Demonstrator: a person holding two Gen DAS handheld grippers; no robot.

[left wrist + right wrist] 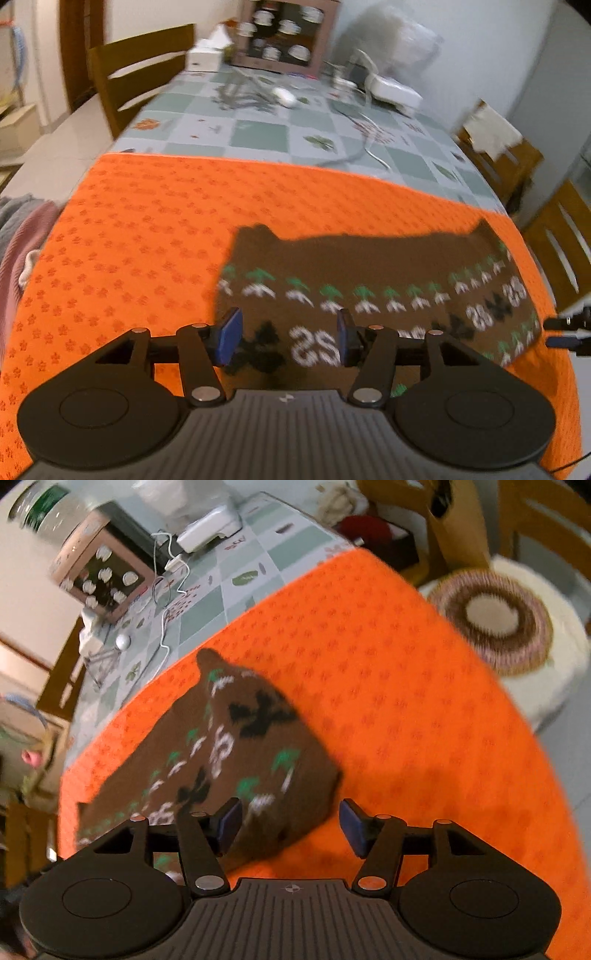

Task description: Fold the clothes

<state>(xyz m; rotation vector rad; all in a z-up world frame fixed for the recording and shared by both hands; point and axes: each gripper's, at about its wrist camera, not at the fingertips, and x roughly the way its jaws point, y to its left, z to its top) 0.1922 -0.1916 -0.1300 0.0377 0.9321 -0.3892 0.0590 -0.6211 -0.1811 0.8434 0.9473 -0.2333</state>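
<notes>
i see the brown patterned knit point(369, 266) lying flat on the orange mat point(147, 240) near the counter's near edge. left tool point(290, 338) and right tool point(291, 821) both gape wide, empty. it's soft, floppy: pinch a corner.

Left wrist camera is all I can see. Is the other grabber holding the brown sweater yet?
Observer: No. The right gripper is open, with its jaws spread at the near corner of the brown sweater.
Operator: Is the corner between both fingers?
Observer: Not quite. One finger is over the knit and the other is over the orange mat.
Operator: What's past the table on that side?
Observer: A round woven cushion on a white seat.
</notes>
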